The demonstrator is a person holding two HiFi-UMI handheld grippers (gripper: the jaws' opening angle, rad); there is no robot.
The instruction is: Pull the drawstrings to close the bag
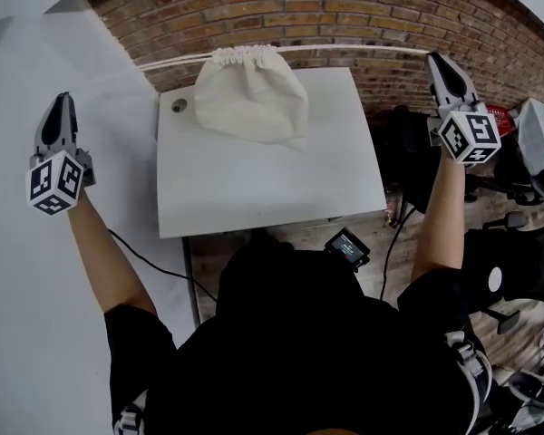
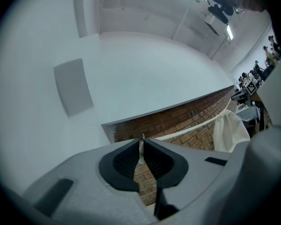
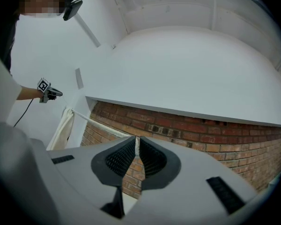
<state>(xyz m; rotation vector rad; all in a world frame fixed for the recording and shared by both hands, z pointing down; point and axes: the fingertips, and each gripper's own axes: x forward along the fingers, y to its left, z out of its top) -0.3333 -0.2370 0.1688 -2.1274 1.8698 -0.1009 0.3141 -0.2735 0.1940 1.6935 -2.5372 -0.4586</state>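
Observation:
A white cloth bag [image 1: 252,96] lies at the far edge of the white table [image 1: 263,184], its mouth gathered tight. Two white drawstrings run out from that mouth, one to each side [image 1: 177,60] [image 1: 363,49]. My left gripper [image 1: 62,107] is far out to the left of the table, shut on the left drawstring [image 2: 141,149], which stretches taut to the bag [image 2: 229,130]. My right gripper [image 1: 439,62] is out past the table's right edge, shut on the right drawstring [image 3: 137,145], which runs back to the bag [image 3: 61,130].
A brick wall [image 1: 344,16] stands just behind the table. A small round metal fitting [image 1: 179,106] sits at the table's back left corner. Chairs and gear [image 1: 526,152] crowd the floor to the right. A white wall [image 1: 36,53] is on the left.

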